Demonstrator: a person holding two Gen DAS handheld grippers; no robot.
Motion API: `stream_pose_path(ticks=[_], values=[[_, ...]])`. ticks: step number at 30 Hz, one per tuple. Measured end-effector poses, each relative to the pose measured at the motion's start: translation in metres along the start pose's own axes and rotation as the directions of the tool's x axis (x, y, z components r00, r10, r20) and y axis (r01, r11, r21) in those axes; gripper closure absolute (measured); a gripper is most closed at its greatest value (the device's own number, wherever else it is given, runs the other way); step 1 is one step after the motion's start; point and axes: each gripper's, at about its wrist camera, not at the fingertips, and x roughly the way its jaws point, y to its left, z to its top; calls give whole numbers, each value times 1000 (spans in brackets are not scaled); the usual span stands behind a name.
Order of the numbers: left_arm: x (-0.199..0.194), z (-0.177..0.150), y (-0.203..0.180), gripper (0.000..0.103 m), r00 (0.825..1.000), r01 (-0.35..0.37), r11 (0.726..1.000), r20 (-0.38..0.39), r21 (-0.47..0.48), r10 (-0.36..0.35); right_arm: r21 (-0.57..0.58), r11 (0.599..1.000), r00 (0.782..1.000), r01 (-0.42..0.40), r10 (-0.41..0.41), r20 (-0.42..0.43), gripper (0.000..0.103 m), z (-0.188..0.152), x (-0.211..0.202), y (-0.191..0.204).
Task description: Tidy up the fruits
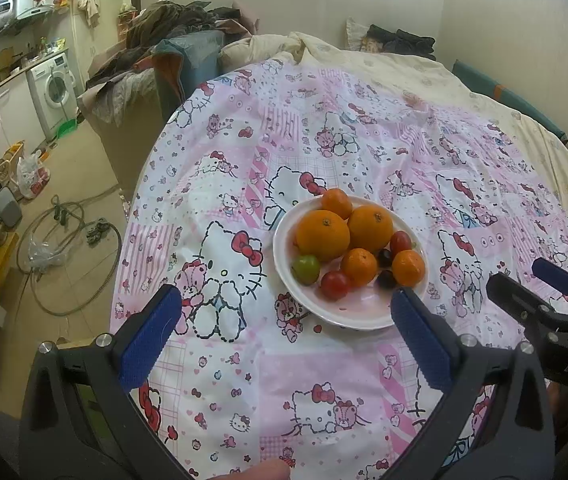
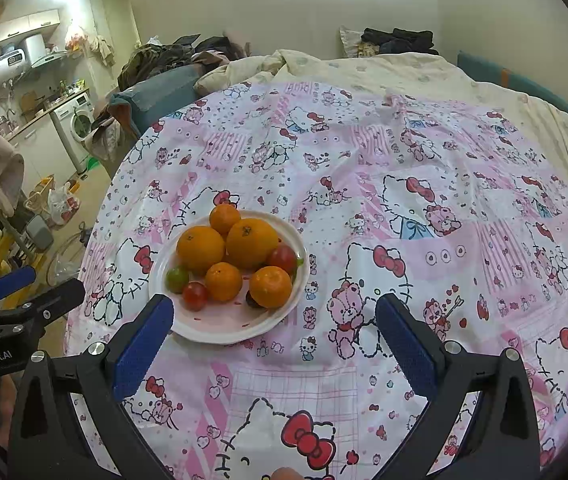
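In the left wrist view, the left tongs (image 1: 286, 322) stand released, blue pads wide apart, holding nothing. Just beyond them a white plate (image 1: 348, 318) sits on the pink cartoon-cat cloth (image 1: 212, 184) covering the tabletop. The plate carries two large oranges (image 1: 323, 234) side by side at the far half, three smaller mandarins (image 1: 359, 266), a green tomato (image 1: 306, 269) at the left edge, red cherry tomatoes (image 1: 335, 285) and dark small fruits (image 1: 386, 279). The right tongs (image 1: 524, 282) show at the right, near the plate.

In the right wrist view, the right tongs (image 2: 274, 326) are likewise released and empty. The plate (image 2: 220, 330) lies near and left, its near rim just behind the left pad. The oranges (image 2: 200, 248) look smooth and bright; the green tomato (image 2: 177, 279) touches a red one (image 2: 195, 295). The left tongs (image 2: 36, 286) appear at the far left edge.
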Motion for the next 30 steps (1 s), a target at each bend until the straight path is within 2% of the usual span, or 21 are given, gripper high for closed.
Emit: stream_pose_path(ticks=[30], values=[[0,0,2,0,1000,1,1000,-2,-8,-1,-8,1000,1000,1,-1,-1,0,3,-3,1]])
